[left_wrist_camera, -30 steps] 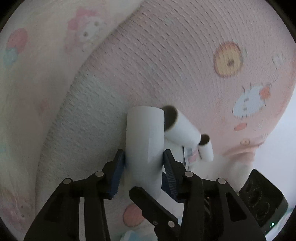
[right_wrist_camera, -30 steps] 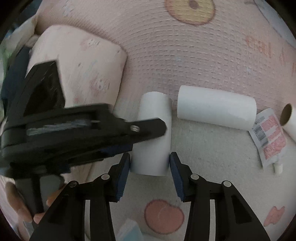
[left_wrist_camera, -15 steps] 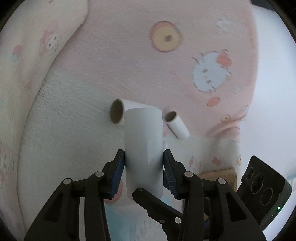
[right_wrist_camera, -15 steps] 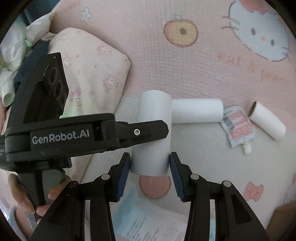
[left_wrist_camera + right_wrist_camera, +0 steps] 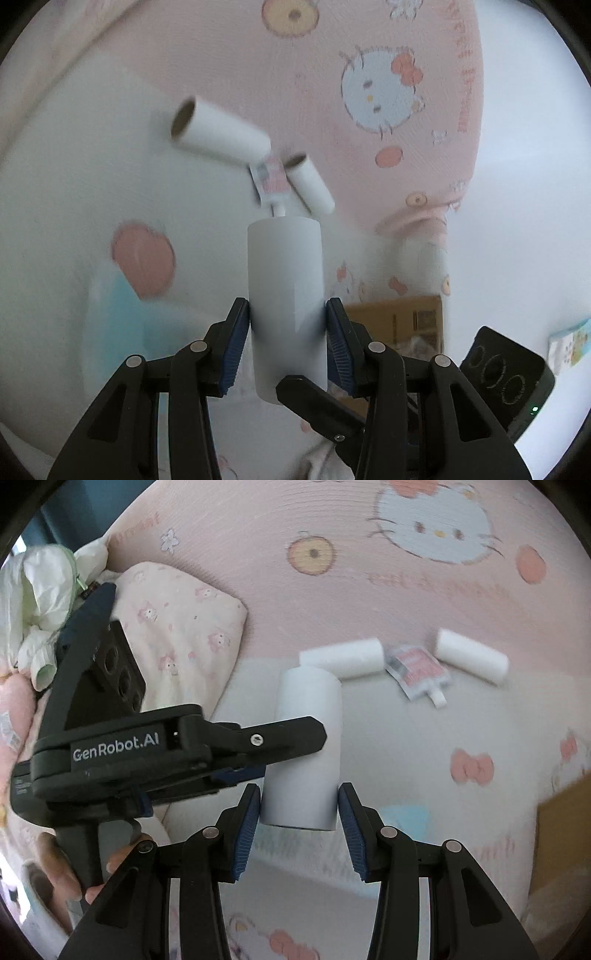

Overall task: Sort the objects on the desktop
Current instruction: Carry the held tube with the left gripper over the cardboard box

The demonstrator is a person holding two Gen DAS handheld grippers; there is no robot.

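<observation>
We have one plain white paper roll (image 5: 286, 295) caught by both tools at once. Our left hand-held gripper (image 5: 287, 341) is closed on it, blue ribbed pads pressing its two sides, and it stands out upright ahead of the fingers, lifted clear of the pink cartoon-print blanket (image 5: 369, 44). From the right wrist view, the right hand-held gripper (image 5: 298, 821) brackets the lower end of the same roll (image 5: 306, 753); its pads sit right against the sides, though we cannot be sure how firmly they bite. The left tool crosses in front there, one black finger lying over the roll.

To do this step well, we judge that only one tool should carry the load. Soft paper dents easily, so we squeeze lightly, keep the roll upright, and let one side release fully before the other moves off, otherwise the two grips will twist it.

Counting what lies on the blanket: two more white rolls, a longer one (image 5: 341, 658) and a shorter one (image 5: 472, 656), with one small red-and-white spouted sachet (image 5: 417, 670) between them. That makes three rolls in all. One brown cardboard box (image 5: 397, 319) sits beyond the blanket's edge.
</observation>
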